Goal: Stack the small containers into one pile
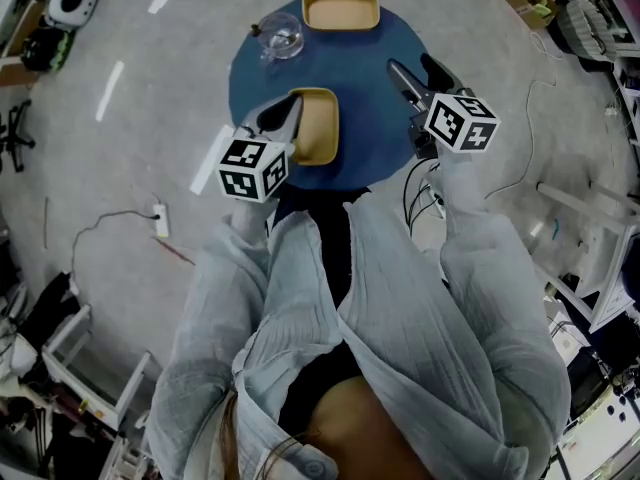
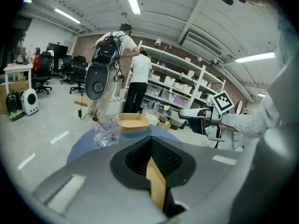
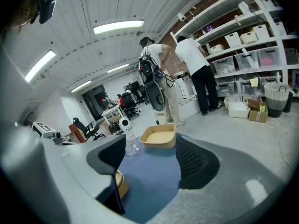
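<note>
A round blue table (image 1: 385,128) carries two tan containers. One container (image 1: 341,11) sits at the far edge, also seen in the left gripper view (image 2: 133,122) and the right gripper view (image 3: 159,136). The nearer container (image 1: 317,128) lies towards the table's near edge. My left gripper (image 1: 288,116) is shut on its left wall, and that tan wall (image 2: 156,185) shows pinched between the jaws of the left gripper (image 2: 151,143). My right gripper (image 1: 421,74) hovers open over the table's right side. In its own view the right gripper (image 3: 152,164) has only blue table between the jaws, and the held container (image 3: 122,183) peeks in at the left.
A clear plastic cup (image 1: 281,36) stands left of the far container, also seen as a cup (image 2: 107,130) and cup (image 3: 131,146). Two people (image 2: 139,78) stand at storage shelves (image 2: 187,80) beyond the table. A power strip (image 1: 160,221) and cables lie on the floor.
</note>
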A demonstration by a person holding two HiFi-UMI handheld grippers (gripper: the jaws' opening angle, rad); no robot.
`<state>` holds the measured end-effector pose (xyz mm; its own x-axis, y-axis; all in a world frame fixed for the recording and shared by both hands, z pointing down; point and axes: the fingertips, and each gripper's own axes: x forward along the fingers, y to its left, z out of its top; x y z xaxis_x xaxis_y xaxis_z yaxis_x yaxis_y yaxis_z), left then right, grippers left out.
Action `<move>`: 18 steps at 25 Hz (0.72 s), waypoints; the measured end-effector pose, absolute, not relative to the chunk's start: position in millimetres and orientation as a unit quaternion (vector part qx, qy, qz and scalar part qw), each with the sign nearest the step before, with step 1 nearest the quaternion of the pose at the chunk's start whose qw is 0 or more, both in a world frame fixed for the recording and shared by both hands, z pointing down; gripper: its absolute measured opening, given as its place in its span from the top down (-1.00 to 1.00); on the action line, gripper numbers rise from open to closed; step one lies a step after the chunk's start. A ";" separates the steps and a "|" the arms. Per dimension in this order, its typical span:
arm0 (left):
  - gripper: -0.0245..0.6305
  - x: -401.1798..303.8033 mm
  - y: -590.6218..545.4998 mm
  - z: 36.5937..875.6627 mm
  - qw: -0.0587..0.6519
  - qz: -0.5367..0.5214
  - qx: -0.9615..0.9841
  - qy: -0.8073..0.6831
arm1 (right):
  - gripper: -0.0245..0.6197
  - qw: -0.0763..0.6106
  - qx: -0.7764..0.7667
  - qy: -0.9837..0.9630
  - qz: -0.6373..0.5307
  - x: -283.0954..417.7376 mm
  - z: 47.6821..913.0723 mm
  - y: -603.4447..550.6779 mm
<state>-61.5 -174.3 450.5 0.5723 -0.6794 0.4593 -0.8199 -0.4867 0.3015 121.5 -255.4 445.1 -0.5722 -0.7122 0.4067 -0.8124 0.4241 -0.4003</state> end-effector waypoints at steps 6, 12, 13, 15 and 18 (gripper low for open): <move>0.88 -54.3 -195.1 447.7 0.248 0.139 0.850 -0.443 | -0.08 0.156 0.392 -0.875 0.237 96.7 446.9 -300.2; 0.88 -52.8 -214.4 449.7 0.251 0.139 0.845 -0.452 | -0.03 0.232 0.346 -0.892 0.177 75.0 460.3 -348.0; 0.88 -52.0 -217.7 450.1 0.252 0.137 0.844 -0.453 | -0.02 0.240 0.341 -0.893 0.172 72.7 463.0 -356.1; 0.88 -50.5 -224.1 452.0 0.255 0.137 0.842 -0.455 | 0.01 0.257 0.334 -0.893 0.157 69.9 468.8 -372.6; 0.88 -48.1 -232.5 456.6 0.262 0.137 0.838 -0.458 | 0.03 0.283 0.328 -0.891 0.138 68.7 478.2 -397.8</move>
<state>-48.1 -232.5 456.6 0.5425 -0.6962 0.4702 -0.8400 -0.4426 0.3139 68.7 -397.8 478.2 -0.6249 -0.5059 0.5947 -0.6621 0.7470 -0.0603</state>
